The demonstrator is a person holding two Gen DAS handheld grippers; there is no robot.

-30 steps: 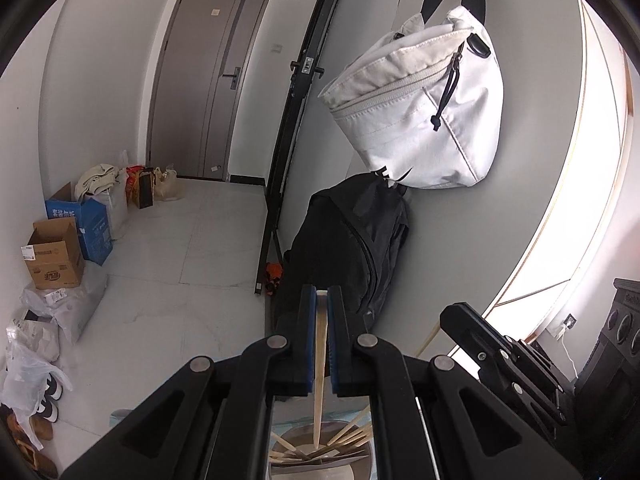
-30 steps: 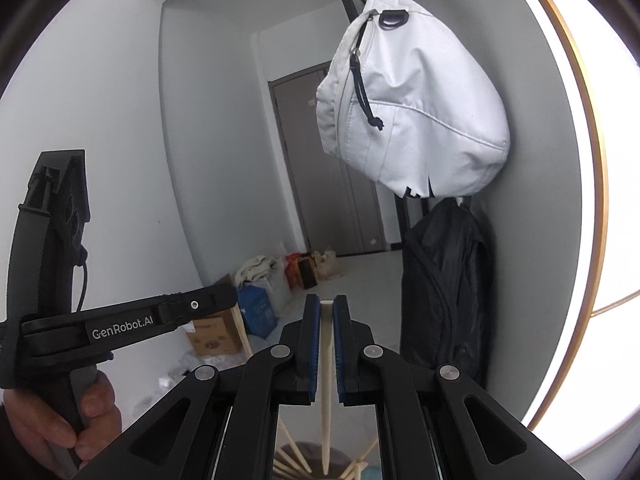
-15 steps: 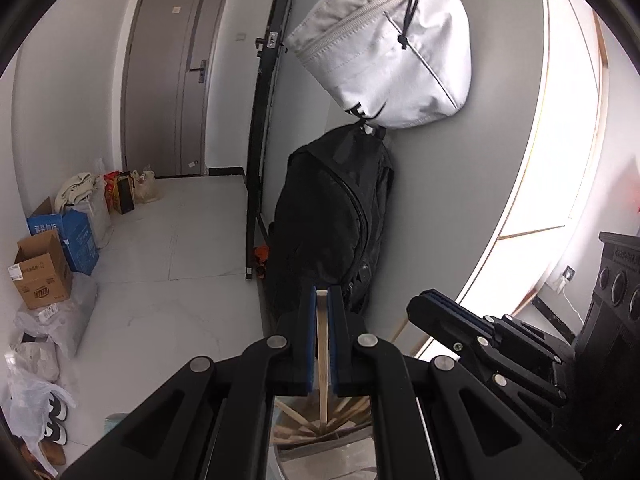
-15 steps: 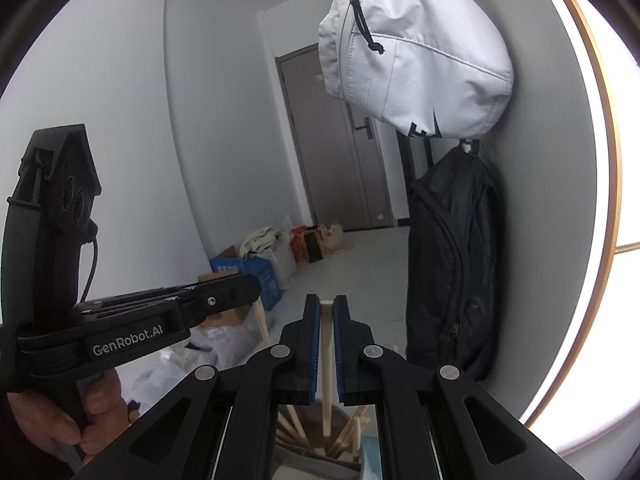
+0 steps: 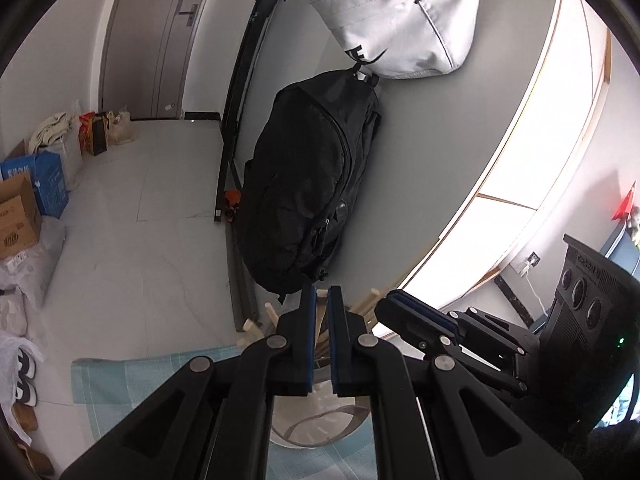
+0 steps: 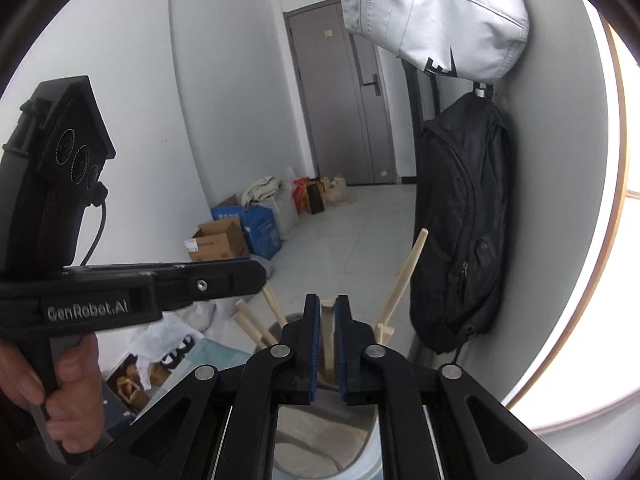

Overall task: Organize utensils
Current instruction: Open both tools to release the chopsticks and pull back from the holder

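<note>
My left gripper [image 5: 320,300] is shut on a pale wooden chopstick [image 5: 318,330] that points down into a round grey-white holder [image 5: 320,424]. Several more chopsticks [image 5: 272,314] lean out of that holder. My right gripper [image 6: 328,312] hangs over the same holder [image 6: 320,436] with another wooden chopstick [image 6: 328,336] standing between its blue pads. Its jaws are opening, and thin gaps show on both sides of the stick. The left gripper [image 6: 258,276] reaches in from the left in the right wrist view, a person's hand [image 6: 60,392] on its handle. The right gripper [image 5: 386,308] lies just right of the left one.
The holder stands on a teal checked cloth [image 5: 140,376] at a table edge. Behind it a black backpack [image 5: 312,184] and a white bag [image 5: 396,12] hang on the grey wall. Cardboard boxes [image 6: 218,240], bags and shoes [image 5: 24,376] line the floor by the door.
Both grippers have sunk and tipped down toward the holder, which now fills more of the lower view. The right gripper's pads have parted slightly from their chopstick.
</note>
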